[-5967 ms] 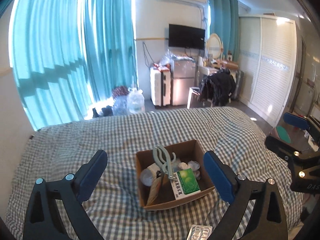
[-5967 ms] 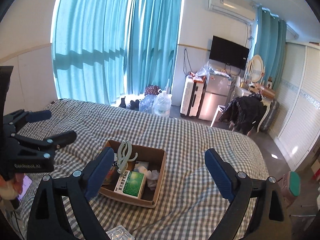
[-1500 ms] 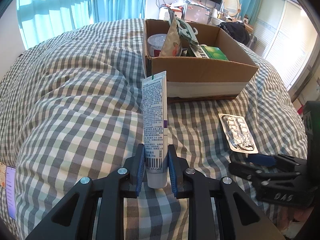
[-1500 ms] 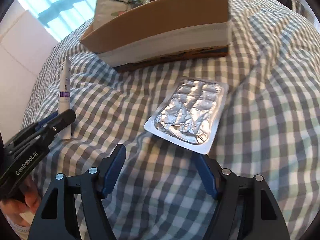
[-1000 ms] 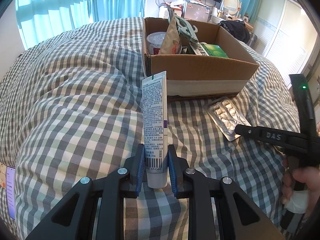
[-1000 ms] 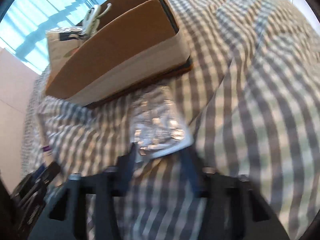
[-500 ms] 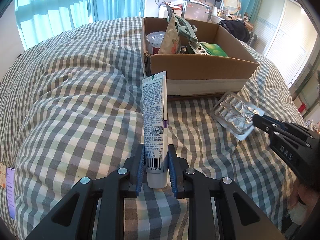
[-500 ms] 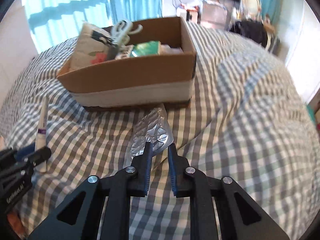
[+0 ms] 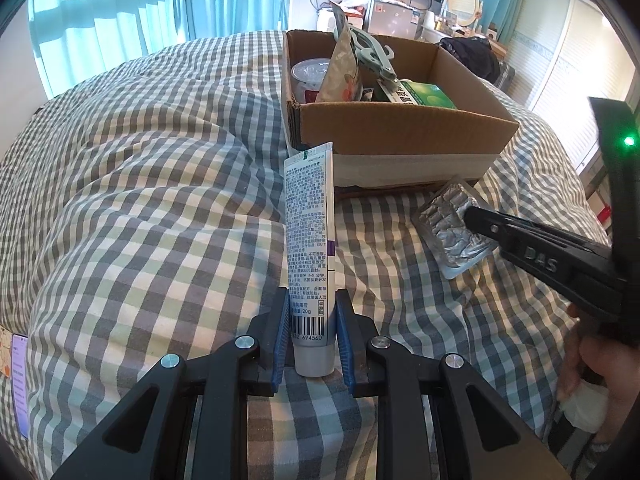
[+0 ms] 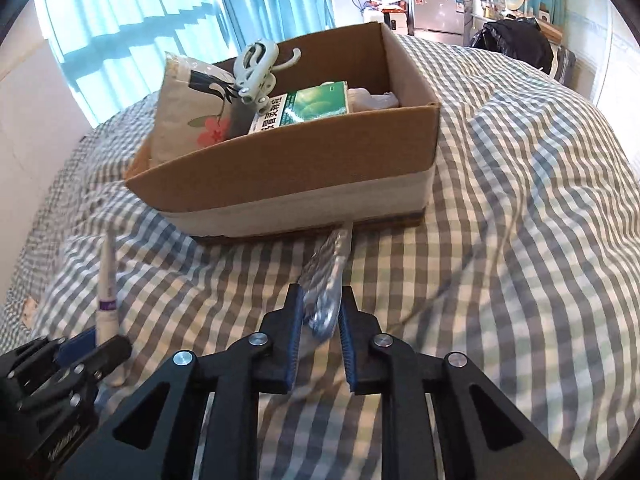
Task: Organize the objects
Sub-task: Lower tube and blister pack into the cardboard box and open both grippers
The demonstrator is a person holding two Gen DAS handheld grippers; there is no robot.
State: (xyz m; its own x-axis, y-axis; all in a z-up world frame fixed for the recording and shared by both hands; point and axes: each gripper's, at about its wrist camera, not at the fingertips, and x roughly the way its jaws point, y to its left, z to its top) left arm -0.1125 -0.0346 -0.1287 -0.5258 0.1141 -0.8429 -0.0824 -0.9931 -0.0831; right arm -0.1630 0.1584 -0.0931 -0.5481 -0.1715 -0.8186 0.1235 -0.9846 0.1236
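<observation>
Both loads up off the bed now: left gripper [image 9: 311,344] fingers pinching tube [image 9: 309,240] by the cap end, right gripper [image 10: 319,328] fingers just eased a touch yet nipping blister pack [image 10: 326,280] edge-on, short of box [image 10: 304,176]. Best carried high over the near wall, one at a time, then dropped into a gap beside the green carton [image 10: 316,109]; thin foil likely to slip, so no tilting.

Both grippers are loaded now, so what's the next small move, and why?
Probably carry the right gripper forward and up over the cardboard box near wall, then release. It pinches the blister pack on edge, clear of the bed, its jaws having just opened slightly; free room shows beside the green carton. The left gripper holds the tube and can follow.
</observation>
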